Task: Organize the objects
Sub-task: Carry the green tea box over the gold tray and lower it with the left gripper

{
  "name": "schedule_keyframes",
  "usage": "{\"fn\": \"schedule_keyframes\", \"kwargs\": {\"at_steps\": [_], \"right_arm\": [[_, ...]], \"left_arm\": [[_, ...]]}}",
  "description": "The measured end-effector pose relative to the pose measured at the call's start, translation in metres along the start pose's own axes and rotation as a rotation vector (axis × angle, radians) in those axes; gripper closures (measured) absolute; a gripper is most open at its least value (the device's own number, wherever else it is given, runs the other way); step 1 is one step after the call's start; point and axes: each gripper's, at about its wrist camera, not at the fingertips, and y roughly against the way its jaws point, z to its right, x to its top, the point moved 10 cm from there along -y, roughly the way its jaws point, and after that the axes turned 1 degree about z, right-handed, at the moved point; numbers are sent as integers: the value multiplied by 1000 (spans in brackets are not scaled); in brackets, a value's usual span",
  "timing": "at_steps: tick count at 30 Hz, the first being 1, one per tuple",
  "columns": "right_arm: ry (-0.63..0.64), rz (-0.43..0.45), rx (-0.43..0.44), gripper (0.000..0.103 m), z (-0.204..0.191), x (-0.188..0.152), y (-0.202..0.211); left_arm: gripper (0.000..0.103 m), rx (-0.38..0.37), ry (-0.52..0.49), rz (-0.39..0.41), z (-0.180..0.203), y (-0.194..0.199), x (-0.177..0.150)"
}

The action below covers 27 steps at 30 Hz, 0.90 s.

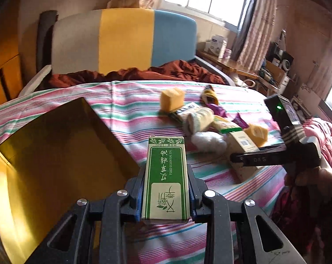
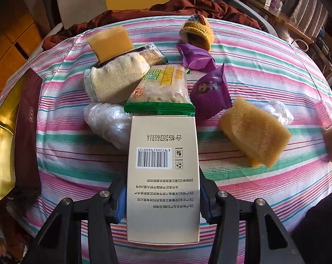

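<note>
Nearest my left camera, the left gripper [image 1: 166,198] is clamped on a green oil box [image 1: 166,180], held above the striped bed [image 1: 126,101] with the open gold box [image 1: 56,154] at left of frame. In my right view, the right gripper [image 2: 162,200] has a beige carton [image 2: 162,176] between its pads, which press its sides at bottom centre. Beyond it lie a cracker pack [image 2: 163,88], purple sachets [image 2: 210,90], sponges [image 2: 254,132] and a sock [image 2: 117,79].
</note>
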Motion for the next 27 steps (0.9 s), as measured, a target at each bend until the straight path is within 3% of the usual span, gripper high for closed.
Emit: {"fn": "schedule_keyframes", "kwargs": {"at_steps": [7, 12, 18, 27], "right_arm": [[26, -7, -5, 52, -7, -1, -4], [30, -8, -8, 52, -9, -1, -5], [34, -9, -7, 52, -12, -2, -5], [62, -13, 5, 52, -27, -11, -2]], "left_arm": [[72, 257, 176, -30, -125, 26, -27], [72, 360, 274, -132, -179, 26, -67], [72, 413, 293, -177, -189, 23, -92], [70, 464, 300, -174, -193, 31, -96]]}}
